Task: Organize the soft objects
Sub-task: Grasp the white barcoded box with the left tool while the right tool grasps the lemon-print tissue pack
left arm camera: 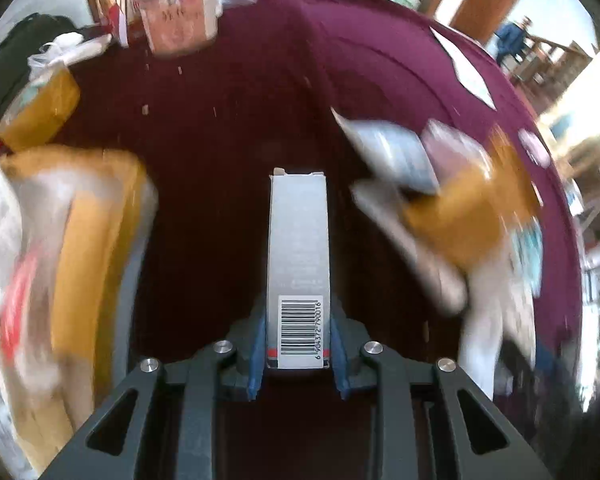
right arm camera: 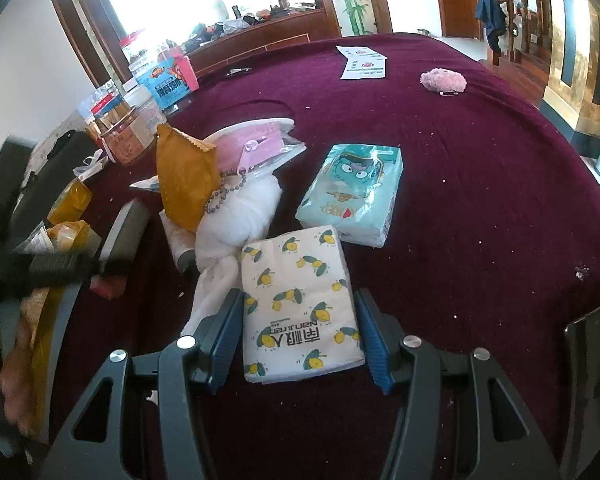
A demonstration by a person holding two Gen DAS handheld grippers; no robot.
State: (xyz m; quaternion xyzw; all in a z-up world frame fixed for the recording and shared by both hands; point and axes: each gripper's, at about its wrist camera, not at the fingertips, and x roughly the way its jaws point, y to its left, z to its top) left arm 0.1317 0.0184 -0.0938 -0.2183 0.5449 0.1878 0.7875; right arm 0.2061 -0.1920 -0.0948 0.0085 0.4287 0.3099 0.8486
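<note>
Right gripper (right arm camera: 299, 342) brackets the lemon-print tissue pack (right arm camera: 300, 304), which lies flat on the maroon tablecloth (right arm camera: 480, 184) with its long axis running away from the camera; both pads sit at its sides, clamped on it. Just beyond lies the teal tissue pack (right arm camera: 350, 196), tilted slightly. Left gripper (left arm camera: 298, 354) is clamped on the grey carton (left arm camera: 299, 256), long axis pointing straight ahead along the fingers, barcode end nearest
</note>
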